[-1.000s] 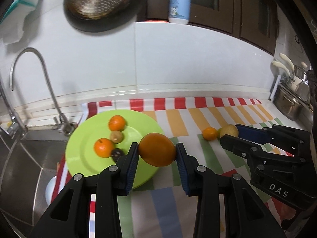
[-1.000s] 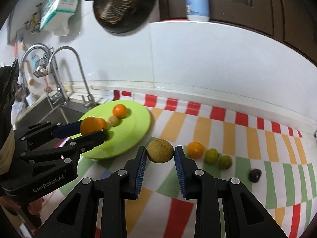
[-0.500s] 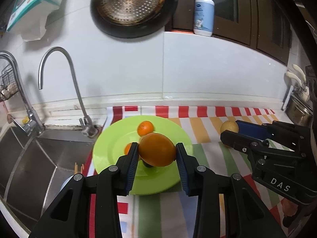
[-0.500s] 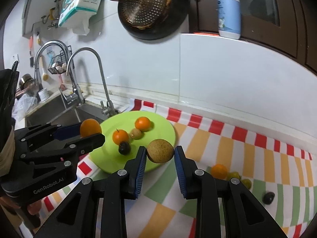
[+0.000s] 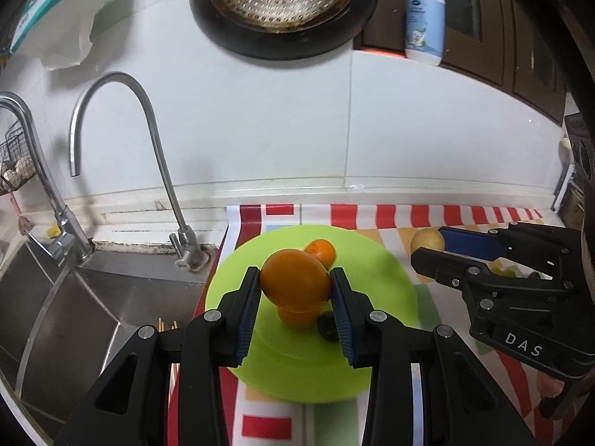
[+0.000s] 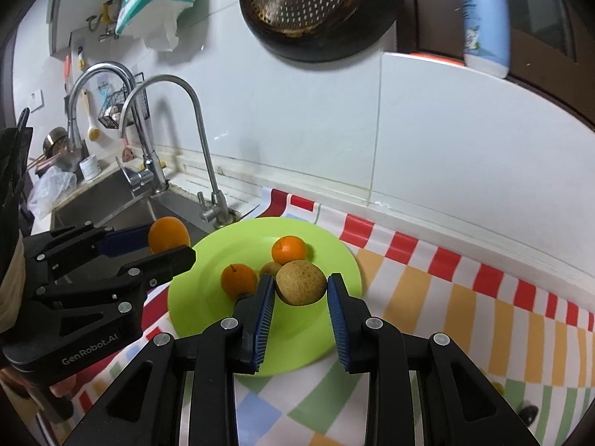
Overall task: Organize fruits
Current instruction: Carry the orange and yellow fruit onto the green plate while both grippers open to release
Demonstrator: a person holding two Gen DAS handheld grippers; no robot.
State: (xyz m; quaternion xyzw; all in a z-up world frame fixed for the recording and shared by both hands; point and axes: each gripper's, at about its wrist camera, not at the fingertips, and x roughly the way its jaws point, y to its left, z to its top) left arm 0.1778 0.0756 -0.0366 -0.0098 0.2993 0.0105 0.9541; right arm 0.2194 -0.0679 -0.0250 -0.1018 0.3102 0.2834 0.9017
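A lime-green plate (image 6: 327,245) sits on a cloth (image 6: 465,308) checked red, orange, green and white.

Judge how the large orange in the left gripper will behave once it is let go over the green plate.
The large orange is round and smooth, so it would probably roll on the shallow green plate. It may bump the fruit already lying there. Being pinched by the left gripper only at its sides, it could slip if the grip loosens.
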